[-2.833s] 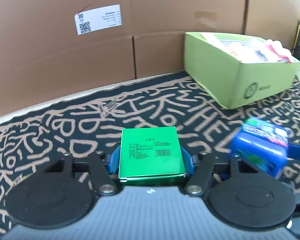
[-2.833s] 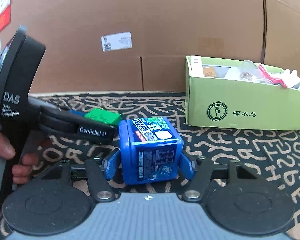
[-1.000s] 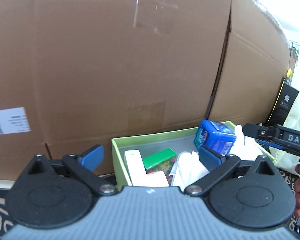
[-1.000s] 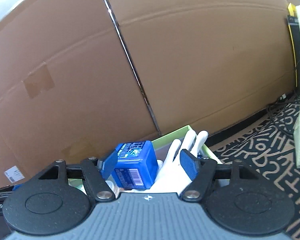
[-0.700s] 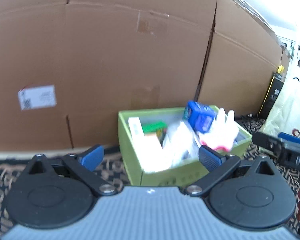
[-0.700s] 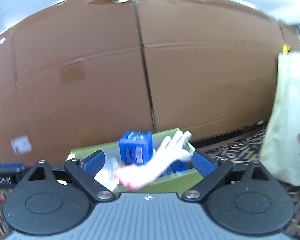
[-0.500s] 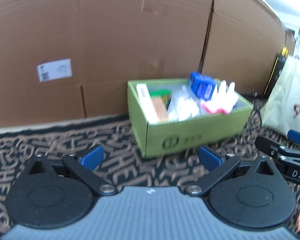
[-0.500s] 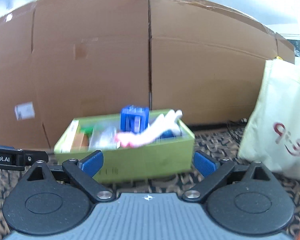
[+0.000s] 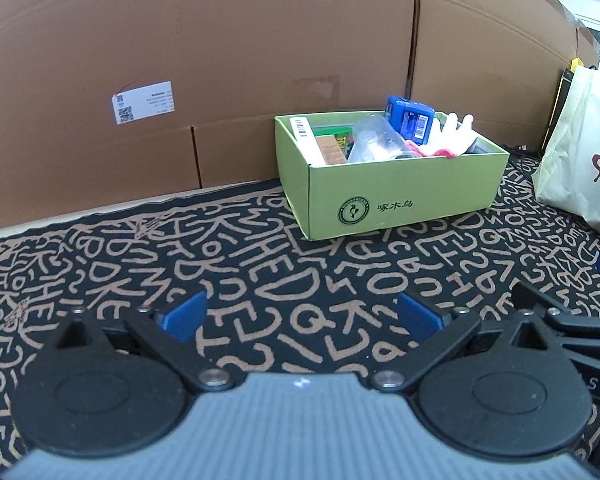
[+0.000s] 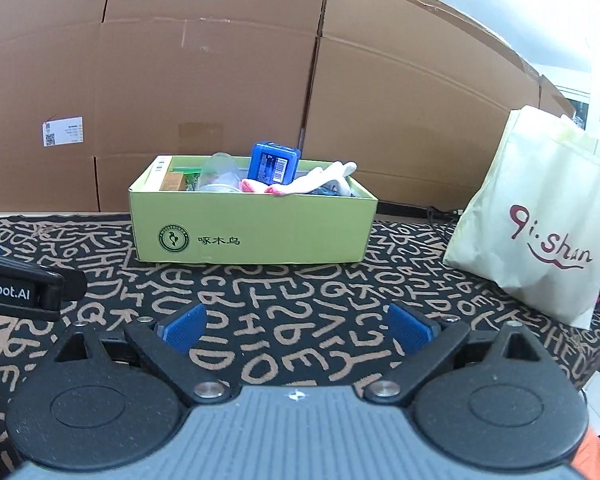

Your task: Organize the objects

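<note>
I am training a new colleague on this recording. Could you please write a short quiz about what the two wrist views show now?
1. True or false: the left tool holds the blue packet.
2. Multiple choice: where is the white glove? A) on the patterned rug B) inside the green box C) in the cream tote bag
3. Fill in: the cream tote bag stands on the ___ side of the green box in the right wrist view.

Key: 1 false, both the left tool and the right tool are open and hold nothing; 2 B; 3 right.
</note>
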